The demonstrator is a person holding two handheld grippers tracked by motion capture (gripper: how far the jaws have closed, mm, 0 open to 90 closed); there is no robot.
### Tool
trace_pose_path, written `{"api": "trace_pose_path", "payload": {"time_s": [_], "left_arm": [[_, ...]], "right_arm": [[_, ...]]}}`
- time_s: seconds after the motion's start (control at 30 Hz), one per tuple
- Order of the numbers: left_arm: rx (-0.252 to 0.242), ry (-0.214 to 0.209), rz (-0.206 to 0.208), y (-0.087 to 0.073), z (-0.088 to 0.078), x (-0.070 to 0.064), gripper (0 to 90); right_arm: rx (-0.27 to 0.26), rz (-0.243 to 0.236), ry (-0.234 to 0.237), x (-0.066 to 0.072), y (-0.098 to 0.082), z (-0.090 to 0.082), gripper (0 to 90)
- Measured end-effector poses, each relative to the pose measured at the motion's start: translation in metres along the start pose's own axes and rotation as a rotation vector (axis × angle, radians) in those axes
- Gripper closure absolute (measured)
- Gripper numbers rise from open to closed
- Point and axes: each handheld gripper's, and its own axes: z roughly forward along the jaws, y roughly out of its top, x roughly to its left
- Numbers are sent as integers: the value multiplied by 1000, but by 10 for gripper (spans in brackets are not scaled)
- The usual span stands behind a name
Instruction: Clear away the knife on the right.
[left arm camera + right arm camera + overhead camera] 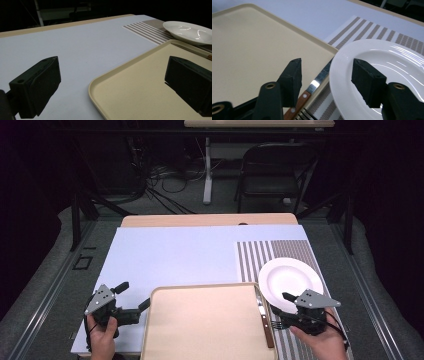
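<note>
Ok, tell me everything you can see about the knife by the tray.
The knife has a reddish-brown wooden handle with pale rivets and a shiny metal blade. It lies flat along the right rim of the beige tray, handle toward the person, blade pointing away, beside the white plate. The right hand-held gripper stands open near it, not gripping it.

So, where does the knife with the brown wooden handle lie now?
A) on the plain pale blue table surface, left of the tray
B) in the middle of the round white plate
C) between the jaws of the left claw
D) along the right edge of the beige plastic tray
D: the knife with the brown wooden handle lies along the right edge of the beige plastic tray, beside the round white plate.
</note>
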Motion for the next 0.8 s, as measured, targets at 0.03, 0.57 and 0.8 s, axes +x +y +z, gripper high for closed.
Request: {"api": "trace_pose_path", "payload": {"time_s": [0.03, 0.57, 0.8], "left_arm": [[0, 0, 0, 0, 0, 0, 4], [6, 4, -5, 0, 0, 1, 4], [5, 6, -9, 0, 0, 1, 4]], "right_arm": [[9, 10, -6, -2, -1, -3, 400], [26, 27, -113, -34, -20, -25, 188], [40, 32, -116, -40, -22, -27, 170]]}}
